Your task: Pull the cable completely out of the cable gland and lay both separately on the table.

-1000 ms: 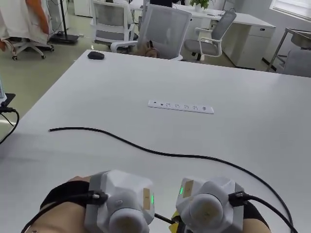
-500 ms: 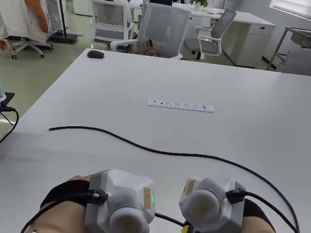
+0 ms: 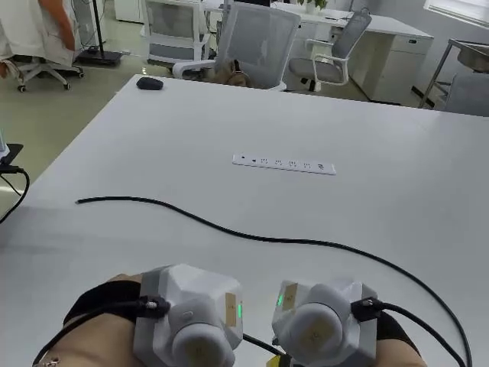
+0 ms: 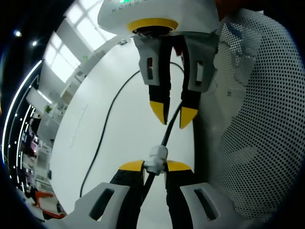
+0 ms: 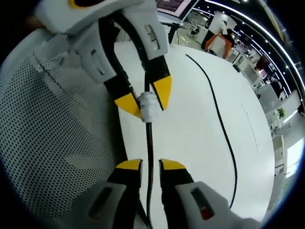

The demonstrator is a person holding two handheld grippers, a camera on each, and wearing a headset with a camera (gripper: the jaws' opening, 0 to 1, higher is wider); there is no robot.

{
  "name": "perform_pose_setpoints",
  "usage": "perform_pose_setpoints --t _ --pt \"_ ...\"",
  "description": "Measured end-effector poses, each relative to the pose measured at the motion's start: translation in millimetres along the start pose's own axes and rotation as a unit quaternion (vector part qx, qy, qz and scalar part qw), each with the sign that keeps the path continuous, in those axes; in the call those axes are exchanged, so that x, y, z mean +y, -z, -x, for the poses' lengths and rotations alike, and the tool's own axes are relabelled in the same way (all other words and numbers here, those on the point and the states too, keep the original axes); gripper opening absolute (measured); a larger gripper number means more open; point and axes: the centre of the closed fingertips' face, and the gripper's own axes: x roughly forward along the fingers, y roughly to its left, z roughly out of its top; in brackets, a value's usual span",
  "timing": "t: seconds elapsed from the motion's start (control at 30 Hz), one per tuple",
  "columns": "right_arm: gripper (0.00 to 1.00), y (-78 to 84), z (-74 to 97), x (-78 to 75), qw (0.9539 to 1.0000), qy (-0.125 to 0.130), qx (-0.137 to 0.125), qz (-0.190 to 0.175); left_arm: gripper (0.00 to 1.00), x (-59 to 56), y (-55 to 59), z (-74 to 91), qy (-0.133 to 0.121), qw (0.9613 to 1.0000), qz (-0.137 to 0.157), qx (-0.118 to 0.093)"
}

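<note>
A long black cable [image 3: 229, 229] snakes over the white table [image 3: 191, 130] and loops back to the two grippers at the near edge. In the left gripper view, my left gripper [image 4: 155, 167] is shut on the small white cable gland [image 4: 156, 160], and the cable runs out of the gland's far end. Facing it, my right gripper [image 4: 174, 114] is shut on the cable a short way beyond the gland. The right gripper view has the cable [image 5: 149, 143] passing between my right gripper's [image 5: 150, 165] jaws up to the gland [image 5: 147, 107].
A white power strip [image 3: 284, 165] lies mid-table, and a dark mouse [image 3: 150, 83] sits at the far left corner. Office chairs [image 3: 260, 42] stand behind the table. A white perforated mesh surface [image 4: 248, 95] is beside the grippers, off the table's near edge.
The right gripper edged a little to the right, then came back toward the left one. The cable on the table has barely shifted.
</note>
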Motion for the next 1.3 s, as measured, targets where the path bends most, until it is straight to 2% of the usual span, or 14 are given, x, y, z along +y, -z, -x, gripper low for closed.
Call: perform_pose_setpoints --t 0.2,0.27,0.4,0.67,0.83,0.93,0.97,1.03,1.07,1.1,1.13,1.17,1.23,1.3 --pt "0.06 -4.6 1.5 -2.5 0.9999 0.006 -0.012 0.002 0.18 0.4 0.0 -0.2 0.000 1.0000 -0.001 -0.001" --pt "0.04 -3.4 0.8 -1.3 0.9999 0.001 -0.013 -0.009 0.18 1.5 -0.7 0.2 -0.002 1.0000 0.001 -0.003" --pt "0.04 -2.6 0.3 -2.4 0.9998 0.003 -0.013 -0.014 0.18 1.2 -0.6 -0.7 -0.001 1.0000 0.001 -0.004" --pt "0.04 18.9 -0.8 -7.6 0.9986 0.008 0.030 -0.042 0.18 2.2 1.6 -2.6 -0.001 1.0000 0.003 -0.002" --pt "0.04 24.8 0.8 -11.0 0.9973 0.014 0.040 -0.059 0.18 2.9 1.0 -2.1 -0.003 1.0000 0.004 -0.003" --pt "0.04 24.7 -0.8 -6.6 0.9977 0.003 0.041 -0.054 0.18 3.1 -0.1 -1.2 -0.004 1.0000 0.003 -0.003" --pt "0.05 24.5 -2.5 -2.8 0.9979 -0.003 0.045 -0.047 0.18 3.0 -0.2 -1.1 -0.004 1.0000 0.002 -0.002" --pt "0.15 22.8 -4.0 0.8 0.9983 -0.007 0.045 -0.037 0.18 1.9 0.1 -1.3 -0.002 1.0000 0.001 0.000" --pt "0.19 19.6 -3.8 1.9 0.9988 -0.009 0.040 -0.025 0.18 1.6 0.3 -1.4 -0.001 1.0000 0.000 0.000" --pt "0.18 9.1 -3.6 3.1 0.9998 -0.012 0.015 0.001 0.18 1.7 0.2 -1.4 -0.001 1.0000 0.000 0.000" --pt "0.14 2.4 -2.8 4.8 0.9999 -0.017 -0.002 0.000 0.18 2.0 0.1 -1.5 -0.001 1.0000 0.001 -0.001" --pt "0.12 -3.0 -1.7 6.5 0.9995 -0.022 -0.015 -0.019 0.18 2.5 -0.2 -1.5 -0.002 1.0000 0.000 -0.002" --pt "0.16 -7.7 0.1 3.9 0.9982 -0.022 -0.026 -0.049 0.18 2.8 -0.9 -1.1 -0.002 1.0000 0.001 -0.003" --pt "0.18 -11.8 3.8 -2.7 0.9983 -0.007 -0.039 -0.041 0.18 2.4 -1.7 -1.0 -0.002 1.0000 -0.002 -0.005"
